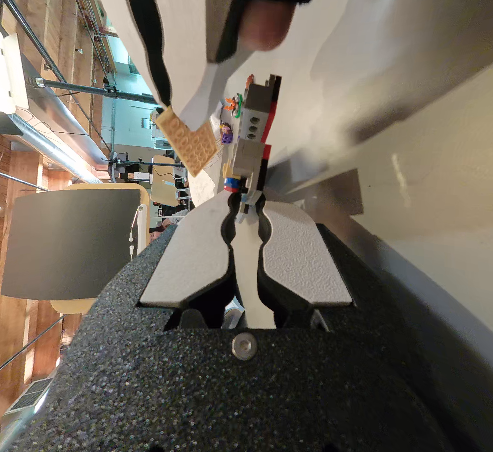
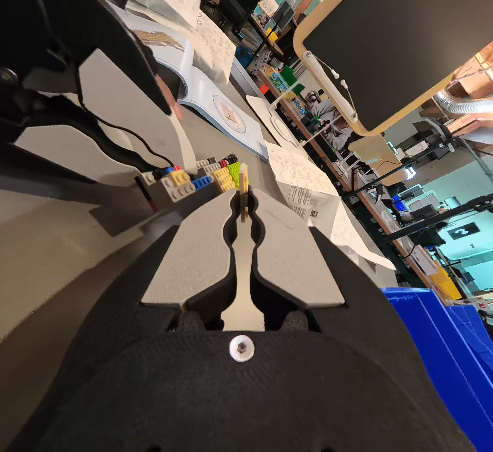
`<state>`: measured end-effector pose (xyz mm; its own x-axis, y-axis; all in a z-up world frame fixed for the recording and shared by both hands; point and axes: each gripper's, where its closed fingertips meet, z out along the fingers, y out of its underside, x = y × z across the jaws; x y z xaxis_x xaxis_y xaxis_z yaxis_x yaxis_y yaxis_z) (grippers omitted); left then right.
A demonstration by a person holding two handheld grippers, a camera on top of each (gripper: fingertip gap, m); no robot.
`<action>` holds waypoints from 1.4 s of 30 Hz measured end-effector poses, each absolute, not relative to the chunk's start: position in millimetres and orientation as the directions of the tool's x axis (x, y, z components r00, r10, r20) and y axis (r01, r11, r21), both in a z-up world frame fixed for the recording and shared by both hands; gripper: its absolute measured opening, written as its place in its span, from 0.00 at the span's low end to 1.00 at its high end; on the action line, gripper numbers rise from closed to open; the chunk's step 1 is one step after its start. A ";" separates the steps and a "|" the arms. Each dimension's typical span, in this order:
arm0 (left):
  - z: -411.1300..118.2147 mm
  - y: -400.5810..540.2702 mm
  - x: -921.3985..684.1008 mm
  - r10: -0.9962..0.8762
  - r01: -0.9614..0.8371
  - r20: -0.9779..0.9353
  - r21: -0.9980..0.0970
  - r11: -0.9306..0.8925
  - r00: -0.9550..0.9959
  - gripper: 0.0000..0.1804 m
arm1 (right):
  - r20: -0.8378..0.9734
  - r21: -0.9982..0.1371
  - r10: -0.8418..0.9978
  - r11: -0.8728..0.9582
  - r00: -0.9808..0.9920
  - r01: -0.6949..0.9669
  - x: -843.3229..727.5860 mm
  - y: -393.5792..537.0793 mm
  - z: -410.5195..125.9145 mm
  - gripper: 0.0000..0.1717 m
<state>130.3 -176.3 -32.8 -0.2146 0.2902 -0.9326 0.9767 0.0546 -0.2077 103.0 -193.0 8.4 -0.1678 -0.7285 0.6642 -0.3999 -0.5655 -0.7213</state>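
Observation:
My left gripper (image 1: 246,208) is shut on the thin end of a brick model (image 1: 253,124) of grey, black and red bricks, and both pads press on it. The right wrist view shows this model (image 2: 181,185) topped with yellow, blue and lime bricks, just above the grey table (image 2: 53,252). My right gripper (image 2: 243,203) is shut on a tan studded plate (image 2: 243,188), held edge-on just right of the model's lime part. In the left wrist view the tan plate (image 1: 186,143) hangs from the right gripper's fingertips (image 1: 166,107), apart from the model.
An open pale blue booklet (image 2: 213,97) and printed paper sheets (image 2: 301,172) lie beyond the model. A blue bin (image 2: 440,332) stands at the right. Small orange-green (image 1: 233,104) and purple (image 1: 226,136) pieces lie on the table. A black panel (image 2: 400,39) stands behind. My right fingertips sit around 5 cm from my left ones.

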 end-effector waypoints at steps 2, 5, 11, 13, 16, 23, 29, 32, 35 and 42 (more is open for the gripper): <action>-32.9 -176.5 131.9 0.292 0.975 -0.930 -0.215 0.058 -0.223 0.06 | 0.658 -0.726 -0.731 -0.550 -0.180 -0.413 97.4 -198.7 8.9 0.03; -34.7 -176.6 132.7 0.300 0.976 -0.929 -0.208 0.059 -0.216 0.06 | 0.660 -0.723 -0.717 -0.525 -0.224 -0.448 80.8 -216.1 13.4 0.03; -34.0 -176.2 136.0 0.303 0.972 -0.924 -0.227 0.061 -0.235 0.06 | 0.693 -0.703 -0.624 -0.472 -0.362 -0.533 17.6 -269.0 39.0 0.03; -34.3 -176.3 136.7 0.308 0.969 -0.919 -0.237 0.063 -0.245 0.06 | 0.694 -0.703 -0.587 -0.428 -0.417 -0.568 -7.8 -289.8 48.4 0.03; -34.8 -176.6 136.9 0.312 0.968 -0.916 -0.244 0.064 -0.251 0.06 | 0.676 -0.708 -0.564 -0.316 -0.475 -0.631 -37.5 -320.8 46.4 0.03; -36.2 -176.3 137.1 0.314 0.971 -0.919 -0.233 0.057 -0.239 0.06 | 0.642 -0.679 -0.620 -0.186 -0.451 -0.711 -42.9 -333.6 16.8 0.08; -39.2 -176.3 135.8 0.324 0.975 -0.920 -0.216 0.052 -0.221 0.07 | 0.491 -0.762 -0.790 -0.184 -0.367 -0.621 -4.8 -286.0 9.7 0.09; -39.2 -176.1 136.2 0.327 0.974 -0.918 -0.220 0.051 -0.224 0.07 | 0.347 -0.800 -0.910 -0.161 -0.227 -0.578 25.6 -239.5 -6.0 0.10; -39.1 -175.8 136.6 0.329 0.974 -0.917 -0.223 0.049 -0.227 0.07 | 0.269 -0.800 -0.960 -0.175 -0.082 -0.574 47.2 -203.2 -22.5 0.14; -37.7 -175.7 137.6 0.326 0.972 -0.917 -0.228 0.047 -0.231 0.07 | 0.265 -0.807 -0.963 -0.244 0.039 -0.537 72.3 -174.2 -31.7 0.18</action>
<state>137.6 -175.7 -37.7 -0.2309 0.3263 -0.9166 0.9725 0.0467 -0.2284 72.3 -174.2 -31.7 0.0388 -0.9634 0.2654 -0.5371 -0.2441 -0.8074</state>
